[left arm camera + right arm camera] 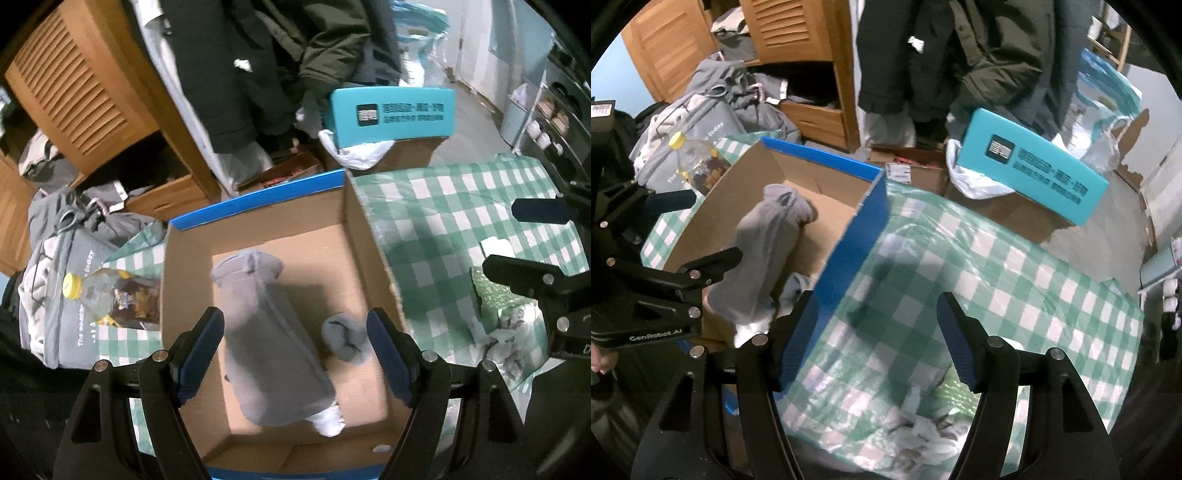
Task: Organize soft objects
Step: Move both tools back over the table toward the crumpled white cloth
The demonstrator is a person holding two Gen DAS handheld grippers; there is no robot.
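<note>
1. We see the left gripper (pixel 295 350) over a cardboard box (pixel 373 229) w/ blue outer sides; jaws spread wide, nothing between the pads, not touching anything
2. In the box: a long grey rolled garment (pixel 273 354) lying lengthwise on the box floor, w/ a white bit showing at its near end
3. Just beside it, on the right in the left wrist view, sits a small grey balled sock (pixel 345 341), apart from the roll but near
4. Right gripper (pixel 871 339) hangs over the green-and-white checked cloth (pixel 1015 280) on the table, right of the box; jaws apart & empty, only cloth under the gap
5. Under the right gripper, near the bottom of its view, we make out a crumpled pale heap (pixel 923 432) on the cloth; too blurred to tell what pieces
6. In the left view that heap (pixel 513 332) lies right of the box, w/ a green patterned item at its top
7. Clear bottle w/ yellow cap (pixel 107 295) lies on the cloth left of the box, just beside its wall
8. Behind: grey clothes pile (pixel 62 236), wooden louvred cabinet (pixel 81 85), dark coats (pixel 280 66) hanging, teal carton (pixel 391 114) atop a brown box
</note>
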